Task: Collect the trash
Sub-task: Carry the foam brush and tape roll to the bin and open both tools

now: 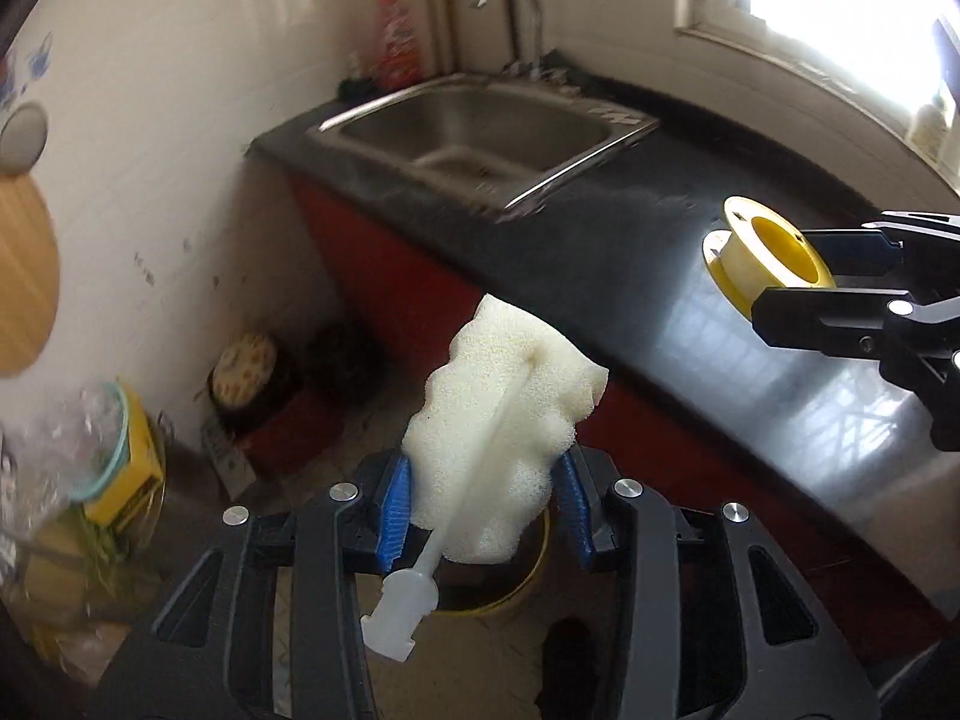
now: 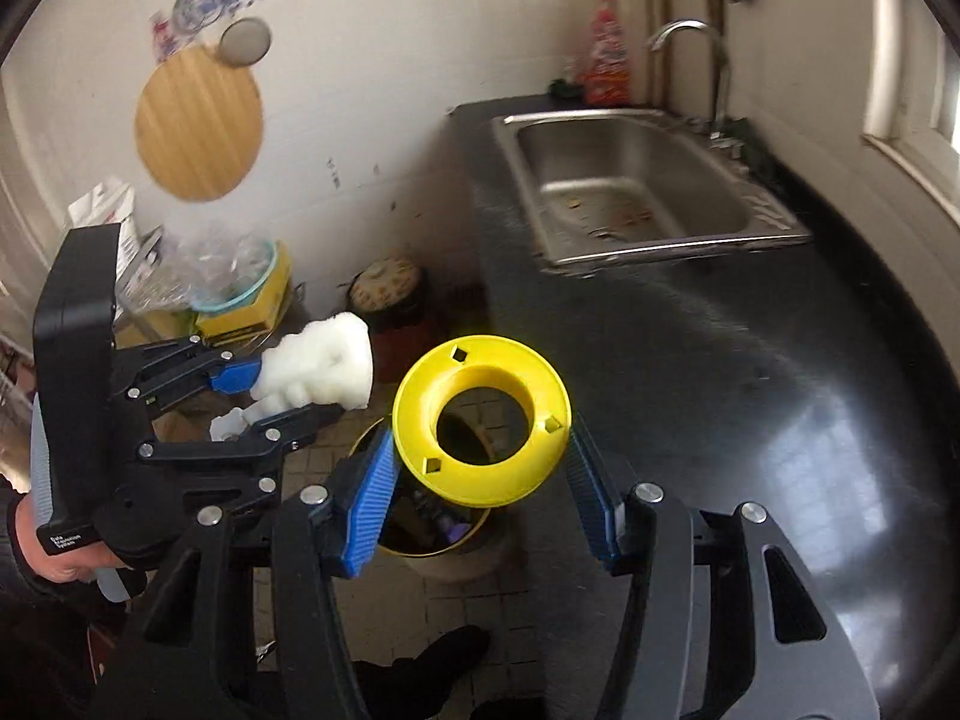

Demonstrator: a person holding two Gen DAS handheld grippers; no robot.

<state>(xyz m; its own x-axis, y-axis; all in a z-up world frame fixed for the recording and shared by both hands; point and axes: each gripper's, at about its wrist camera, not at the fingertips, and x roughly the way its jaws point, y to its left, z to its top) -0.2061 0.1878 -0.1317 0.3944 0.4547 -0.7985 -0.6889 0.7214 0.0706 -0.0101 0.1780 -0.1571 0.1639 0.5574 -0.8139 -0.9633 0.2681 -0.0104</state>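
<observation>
- My left gripper point(image 1: 486, 480) is clamped on a white sponge brush point(image 1: 504, 402); the blue pads point(image 1: 396, 504) press the foam from both sides, and its pale plastic stem sticks back toward the camera.
- My right gripper point(image 2: 480, 462) is closed on a yellow spool point(image 2: 480, 414), one blue pad against each side of it, with the hollow core facing up at me.
- In the right wrist view the left gripper sits just to the left of the spool, near it but not touching, and a hand point(image 2: 54, 552) grips its handle.
- Below both grippers, on the tiled floor, stands a yellow-rimmed bin point(image 2: 438, 546). The spool hangs over its opening, and through the core I see dark contents.
- The left wrist view shows the bin's rim point(image 1: 528, 576) right behind the sponge brush.
- To the right runs a black countertop point(image 2: 750, 420), glossy with window glare.
- Further along it is a steel sink point(image 2: 636, 180) with a curved tap point(image 2: 690, 36) and a red packet point(image 2: 606, 54) behind it.
- On the far wall hangs a round wooden board point(image 2: 198, 120), and cluttered boxes and bags lie on the left, too blurred to tell apart.
</observation>
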